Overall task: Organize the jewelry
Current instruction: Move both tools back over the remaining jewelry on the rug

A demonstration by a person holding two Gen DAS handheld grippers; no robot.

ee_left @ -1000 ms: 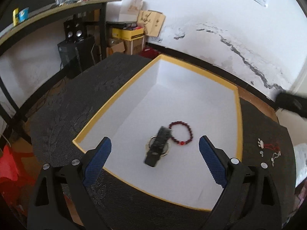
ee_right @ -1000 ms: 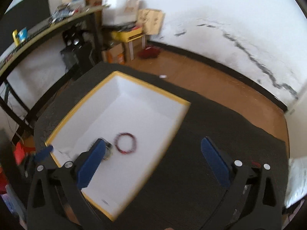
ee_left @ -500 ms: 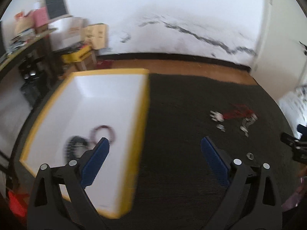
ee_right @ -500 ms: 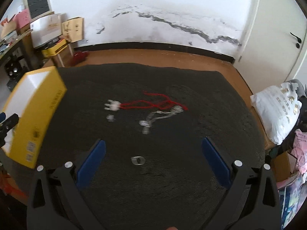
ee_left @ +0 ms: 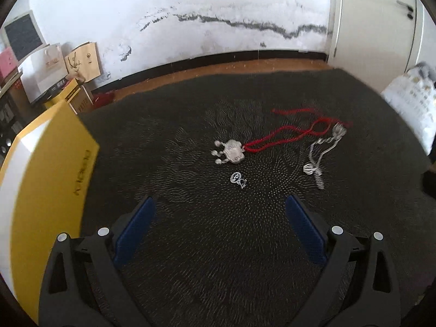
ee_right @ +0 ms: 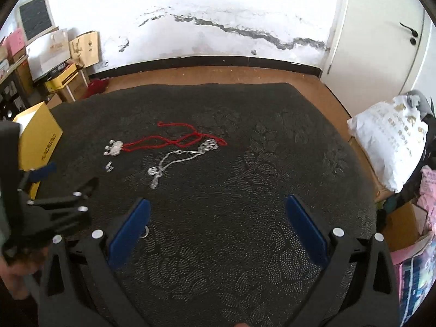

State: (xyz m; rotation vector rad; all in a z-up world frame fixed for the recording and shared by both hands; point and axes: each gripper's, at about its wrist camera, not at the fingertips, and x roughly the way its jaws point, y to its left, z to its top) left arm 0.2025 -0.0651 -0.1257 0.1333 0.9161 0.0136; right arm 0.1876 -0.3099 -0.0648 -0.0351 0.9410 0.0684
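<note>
On the dark textured mat (ee_left: 218,245), a silver lock pendant (ee_left: 233,151) on a red cord (ee_left: 288,132) lies at 12 o'clock from the left gripper (ee_left: 219,223). A small silver charm (ee_left: 237,177) sits just beside the pendant at 6 o'clock, a silver chain (ee_left: 321,154) at 3 o'clock. The yellow box (ee_left: 51,179) stands at 9 o'clock. Both grippers are spread wide, empty. A small ring (ee_right: 144,231) touches the right gripper's (ee_right: 218,222) left finger.
</note>
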